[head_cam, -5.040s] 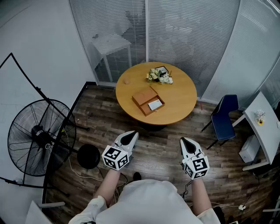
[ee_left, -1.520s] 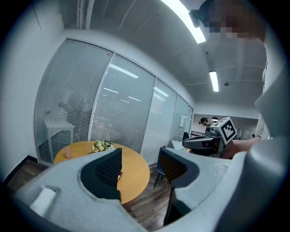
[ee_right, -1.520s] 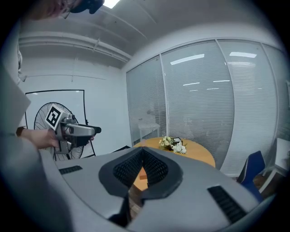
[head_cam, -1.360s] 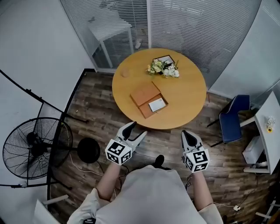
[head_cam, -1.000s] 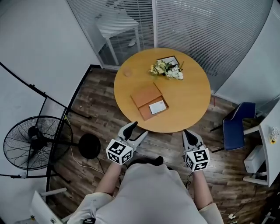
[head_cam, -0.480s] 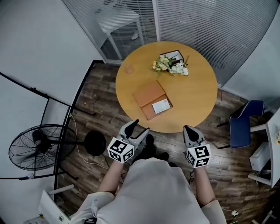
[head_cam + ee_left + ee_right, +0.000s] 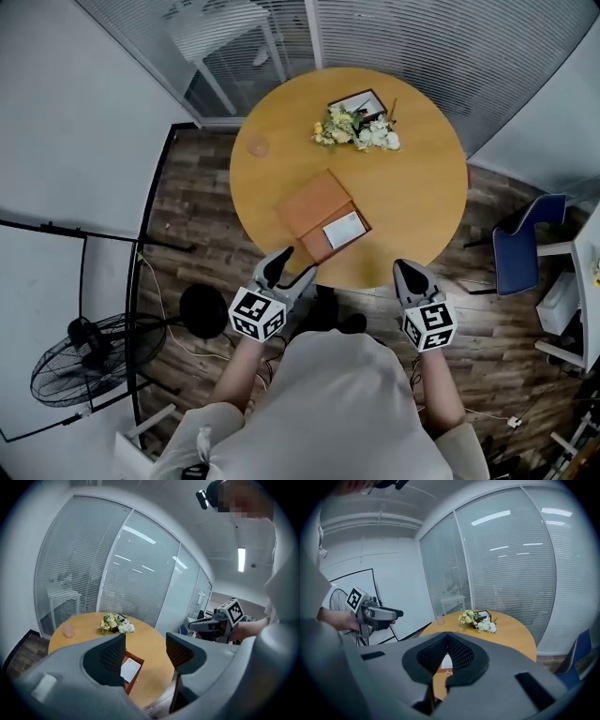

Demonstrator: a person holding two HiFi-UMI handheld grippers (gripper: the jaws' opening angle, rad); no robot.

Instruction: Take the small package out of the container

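Note:
An open brown box lies on the round wooden table, its lid folded back. A small white package rests in its tray. Both grippers hover in the air at the table's near edge, short of the box. My left gripper is open with nothing between its jaws; in the left gripper view the package shows past its fingers. My right gripper is shut and empty, level with the table's near right rim. A sliver of the package appears beyond its closed jaws.
A flower bunch and a framed picture sit at the table's far side, a pink cup at its left. A standing fan and a black round base are on the floor at left, a blue chair at right.
The person has walked up to the table, so the box and package now lie just ahead of both grippers. The left jaws stay open and the right stay shut.

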